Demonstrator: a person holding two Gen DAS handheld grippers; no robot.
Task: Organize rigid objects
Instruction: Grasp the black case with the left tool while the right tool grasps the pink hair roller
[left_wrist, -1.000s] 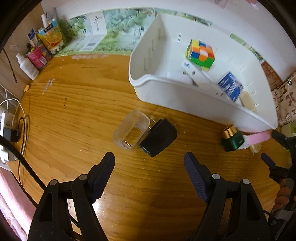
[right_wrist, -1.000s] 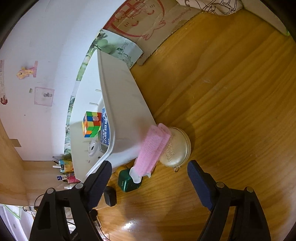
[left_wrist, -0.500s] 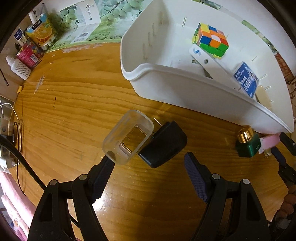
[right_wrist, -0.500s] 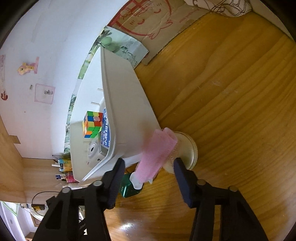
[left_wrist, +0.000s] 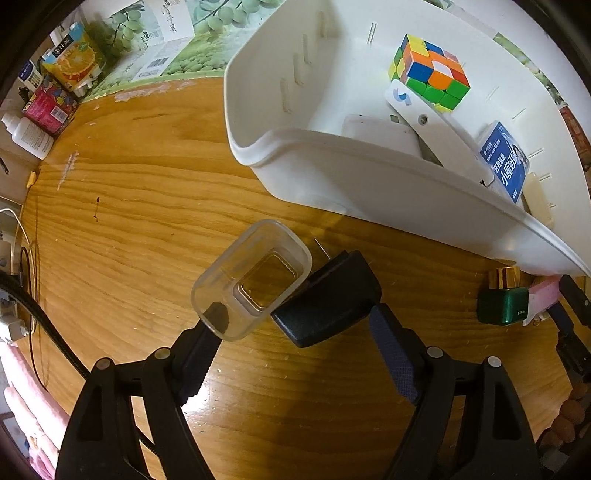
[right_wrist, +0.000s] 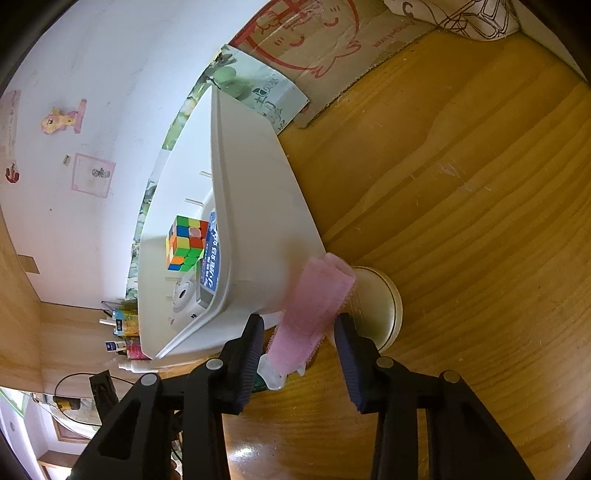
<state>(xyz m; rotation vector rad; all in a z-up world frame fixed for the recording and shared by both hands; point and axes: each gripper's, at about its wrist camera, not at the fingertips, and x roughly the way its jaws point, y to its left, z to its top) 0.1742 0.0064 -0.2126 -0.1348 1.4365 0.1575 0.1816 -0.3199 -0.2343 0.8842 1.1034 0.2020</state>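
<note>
Right wrist view: the right gripper (right_wrist: 299, 345) has a pink brush (right_wrist: 312, 314) between its jaws. The jaws are closing in on it. One pad looks close to the brush, but I cannot tell if both pads press it yet. The brush lies just beside the white bin (right_wrist: 258, 236) and partly over a round cream tin (right_wrist: 380, 299), so it seems next to go in the bin. A cube (right_wrist: 184, 243) and a blue box (right_wrist: 210, 258) already sit inside.

From the left wrist view, the left gripper (left_wrist: 295, 328) points down over a clear cup (left_wrist: 255, 277) and a black case (left_wrist: 328, 299) lying side by side on the surface (left_wrist: 147, 221). Its jaws are wide and opening, holding nothing. One finger (left_wrist: 201, 345) sits right at the cup's edge, maybe touching.

The green bottle (left_wrist: 500, 299) is partly hidden by the brush. A few fingertips of the person's hand (left_wrist: 565, 424) peek in at the edge.
</note>
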